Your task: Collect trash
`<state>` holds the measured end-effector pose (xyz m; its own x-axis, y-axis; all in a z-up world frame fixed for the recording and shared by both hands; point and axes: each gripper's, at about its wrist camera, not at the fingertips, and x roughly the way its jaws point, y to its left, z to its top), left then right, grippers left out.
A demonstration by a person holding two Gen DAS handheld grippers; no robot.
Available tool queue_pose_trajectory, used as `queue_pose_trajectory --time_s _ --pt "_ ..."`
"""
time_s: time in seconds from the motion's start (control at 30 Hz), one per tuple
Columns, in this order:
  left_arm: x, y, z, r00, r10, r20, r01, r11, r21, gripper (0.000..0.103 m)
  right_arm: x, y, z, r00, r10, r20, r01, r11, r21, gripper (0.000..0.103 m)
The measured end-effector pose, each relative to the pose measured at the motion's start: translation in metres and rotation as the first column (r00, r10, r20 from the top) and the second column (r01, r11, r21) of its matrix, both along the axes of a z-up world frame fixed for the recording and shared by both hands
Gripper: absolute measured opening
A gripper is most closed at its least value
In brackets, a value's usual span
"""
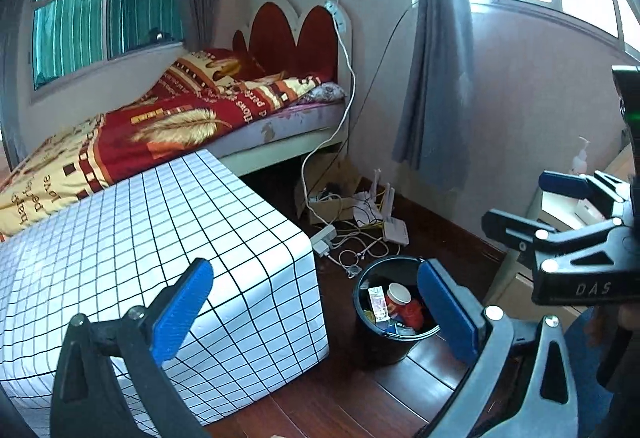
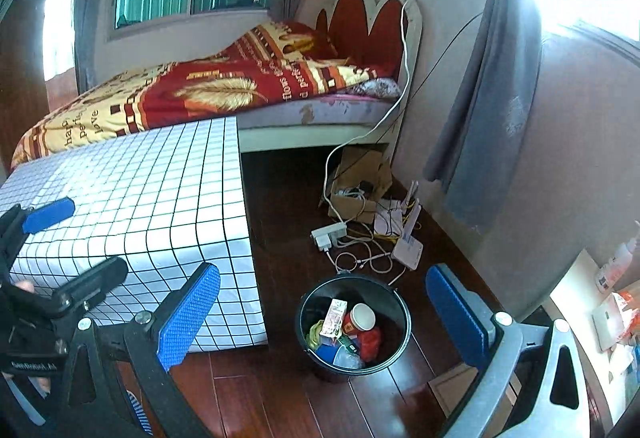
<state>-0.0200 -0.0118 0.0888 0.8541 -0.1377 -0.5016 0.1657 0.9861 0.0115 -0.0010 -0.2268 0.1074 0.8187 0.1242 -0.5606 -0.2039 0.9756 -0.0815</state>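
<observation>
Several pieces of trash point(image 2: 352, 330) already down in black bucket point(image 2: 400, 302), below and between right gripper point(image 2: 320, 318) fingers. Left gripper point(image 1: 316, 310) likewise wide apart, empty. Nothing left on checkered table point(image 2: 160, 189); apparently near done.

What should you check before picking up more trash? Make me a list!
1. Left gripper open and holding nothing: ok.
2. Right gripper open and holding nothing: ok.
3. Black trash bin upright on the floor: ok.
4. Room left in the bin above the paper cup and carton: ok.
5. Checked tablecloth free of trash: ok on the part in view.
6. Cables on the floor, apart from the bin: ok.
</observation>
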Motion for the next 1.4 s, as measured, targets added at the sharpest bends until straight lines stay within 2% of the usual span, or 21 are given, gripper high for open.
queue_pose_trajectory --time_s 0.23,0.5,1.4 --pt "-0.025 0.002 0.017 0.999 0.02 0.042 -0.019 1.0 -0.008 0.103 -0.031 -0.007 0.017 0.999 -0.001 0.036 0.001 1.0 0.008 0.103" --pt "-0.035 -0.003 0.025 0.998 0.007 0.062 -0.006 1.0 -0.02 0.103 -0.054 -0.018 0.03 0.997 -0.021 0.074 0.019 1.0 0.022 0.103" --pt "-0.036 -0.014 0.031 0.997 -0.006 0.073 0.007 1.0 -0.014 0.103 -0.055 -0.019 0.027 0.997 -0.027 0.07 0.025 0.999 0.026 0.103"
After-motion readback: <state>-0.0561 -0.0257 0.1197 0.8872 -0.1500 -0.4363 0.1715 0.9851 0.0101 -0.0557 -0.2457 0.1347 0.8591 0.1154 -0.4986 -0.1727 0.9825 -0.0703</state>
